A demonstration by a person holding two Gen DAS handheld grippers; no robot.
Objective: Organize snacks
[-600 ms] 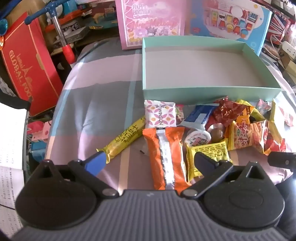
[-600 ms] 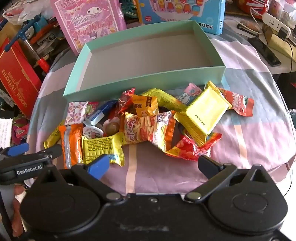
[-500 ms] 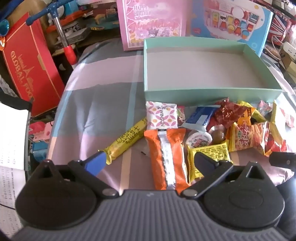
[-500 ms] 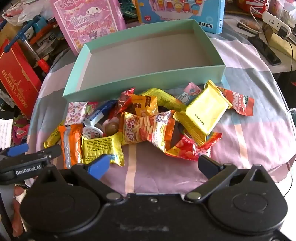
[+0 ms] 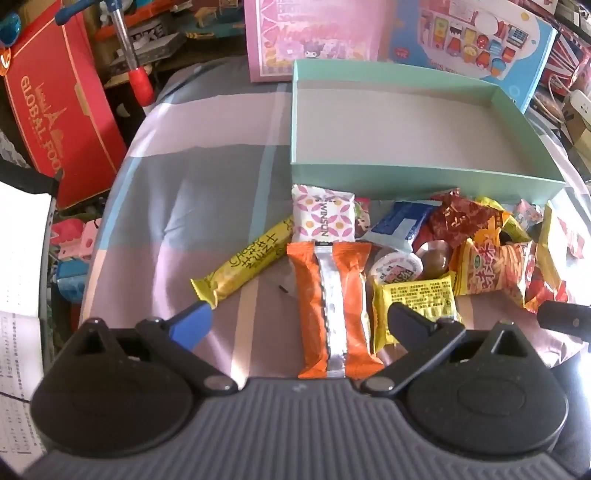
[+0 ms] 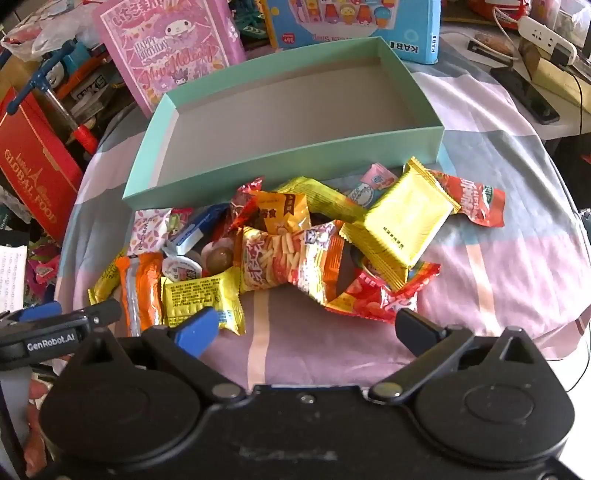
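Note:
An empty mint-green box (image 5: 424, 177) (image 6: 288, 162) sits on the checked cloth, and a heap of snack packets lies in front of it. My left gripper (image 5: 299, 321) is open above the near end of an orange packet (image 5: 332, 306), touching nothing. A yellow stick bar (image 5: 243, 266) and a pink patterned packet (image 5: 321, 218) lie just beyond. My right gripper (image 6: 303, 328) is open over bare cloth, just short of a chips bag (image 6: 284, 258), a small yellow packet (image 6: 199, 295) and a big yellow packet (image 6: 402, 221). The left gripper (image 6: 55, 317) shows at the right wrist view's left edge.
A pink birthday card (image 6: 170, 51) and a blue toy box (image 6: 354, 18) stand behind the mint box. A red carton (image 5: 55, 103) leans at the left off the table. Phone and power strip (image 6: 546, 40) lie at the far right. Bare cloth stretches left of the snacks (image 5: 177, 192).
Both views have shifted slightly, the left gripper edging forward and right over the orange packet. Both grippers stay open and no snack has moved.

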